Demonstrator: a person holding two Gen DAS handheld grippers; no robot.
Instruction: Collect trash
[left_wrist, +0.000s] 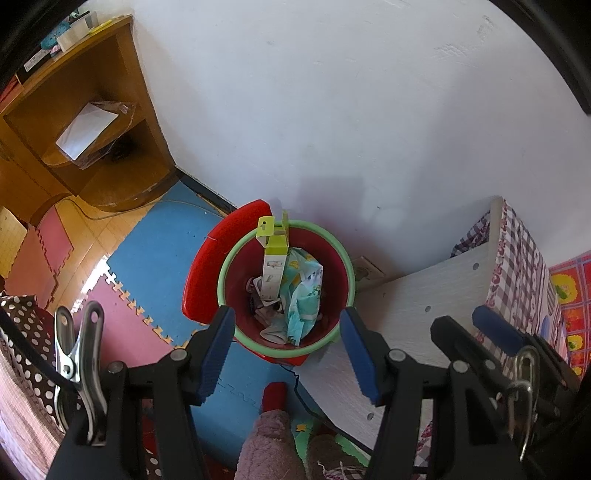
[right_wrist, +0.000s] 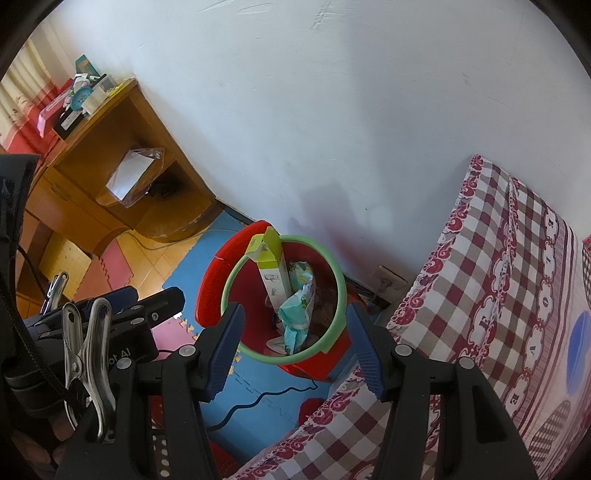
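- Left wrist view looks steeply down into a red trash bin (left_wrist: 332, 266) with a green rim, standing on blue foam floor mats (left_wrist: 155, 251) against the white wall (left_wrist: 332, 92).
- Trash lies inside the bin: a tall lime-and-white carton (left_wrist: 274, 264) leaning on the far rim, a crumpled teal printed wrapper (left_wrist: 304, 295) beside it, and pale scraps at the bottom.
- Left gripper (left_wrist: 287, 354) hangs above the bin's near rim, jaws spread, nothing between them.
- Right gripper (right_wrist: 294, 350) is likewise released and empty, over the near rim, next to a checked bedcover (right_wrist: 480, 295).
- Risk, as I judge it: the carton sticks up past the rim, so a careless reach could knock it out or tip the bin.
- A black cable (right_wrist: 258, 402) trails on the mat near the bin's base; lifting or dragging the bin could snag it.
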